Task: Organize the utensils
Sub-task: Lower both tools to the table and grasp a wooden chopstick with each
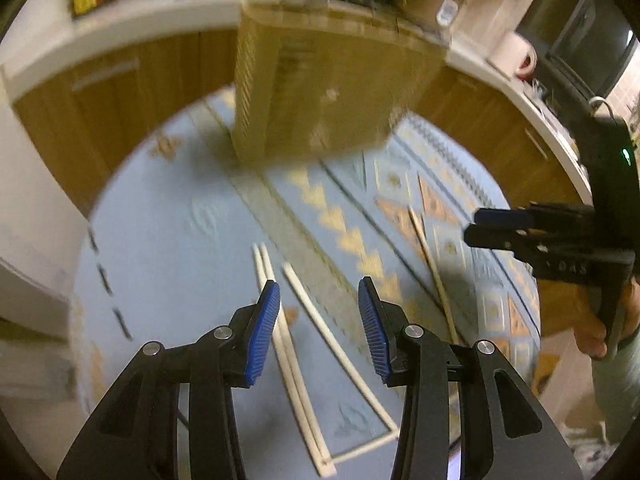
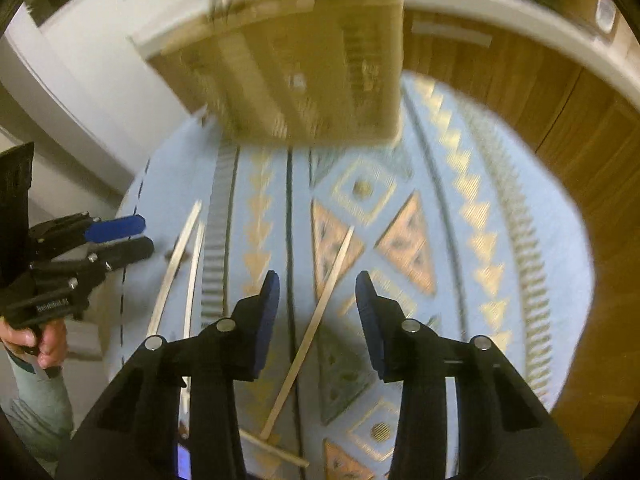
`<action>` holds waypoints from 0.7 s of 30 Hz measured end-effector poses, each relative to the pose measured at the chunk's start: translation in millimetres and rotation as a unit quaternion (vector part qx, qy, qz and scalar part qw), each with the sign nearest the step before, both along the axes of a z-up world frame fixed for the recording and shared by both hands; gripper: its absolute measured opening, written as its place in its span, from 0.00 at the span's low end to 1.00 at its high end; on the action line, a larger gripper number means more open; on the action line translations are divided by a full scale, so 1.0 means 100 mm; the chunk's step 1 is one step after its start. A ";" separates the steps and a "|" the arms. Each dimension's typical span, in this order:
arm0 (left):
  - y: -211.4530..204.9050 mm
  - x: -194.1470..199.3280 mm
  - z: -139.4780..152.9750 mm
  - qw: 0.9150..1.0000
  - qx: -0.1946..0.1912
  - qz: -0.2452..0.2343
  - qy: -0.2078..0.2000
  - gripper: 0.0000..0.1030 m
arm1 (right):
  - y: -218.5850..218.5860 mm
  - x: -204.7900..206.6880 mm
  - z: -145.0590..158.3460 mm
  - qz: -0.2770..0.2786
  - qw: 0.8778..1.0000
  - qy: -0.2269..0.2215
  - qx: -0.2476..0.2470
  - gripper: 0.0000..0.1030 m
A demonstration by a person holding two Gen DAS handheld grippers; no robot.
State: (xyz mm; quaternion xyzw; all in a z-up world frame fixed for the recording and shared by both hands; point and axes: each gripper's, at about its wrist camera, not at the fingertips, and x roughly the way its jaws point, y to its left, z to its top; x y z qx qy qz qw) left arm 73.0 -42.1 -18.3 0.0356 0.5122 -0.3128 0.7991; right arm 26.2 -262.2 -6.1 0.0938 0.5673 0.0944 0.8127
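Several pale wooden chopsticks lie on a round table with a blue patterned cloth (image 1: 172,216). In the left wrist view a touching pair (image 1: 288,356) and a single one (image 1: 336,344) lie below my open, empty left gripper (image 1: 319,300). Another chopstick (image 1: 434,276) lies to the right, under my right gripper (image 1: 486,226). In the right wrist view my right gripper (image 2: 317,292) is open and empty above one chopstick (image 2: 316,320). A short stick (image 2: 274,450) lies across its near end. Two chopsticks (image 2: 180,264) lie left, near my left gripper (image 2: 132,236).
A tall cardboard box (image 1: 320,92) stands at the far side of the table, also seen in the right wrist view (image 2: 304,80). Wooden cabinets (image 1: 120,92) under a white counter curve behind. A mug (image 1: 520,56) sits on the counter at the right.
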 end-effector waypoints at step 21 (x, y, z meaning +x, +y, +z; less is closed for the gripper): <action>-0.60 -0.31 -0.48 0.990 0.126 -0.055 -0.011 0.36 | 0.45 0.04 -0.45 0.051 0.991 0.060 -0.109 0.07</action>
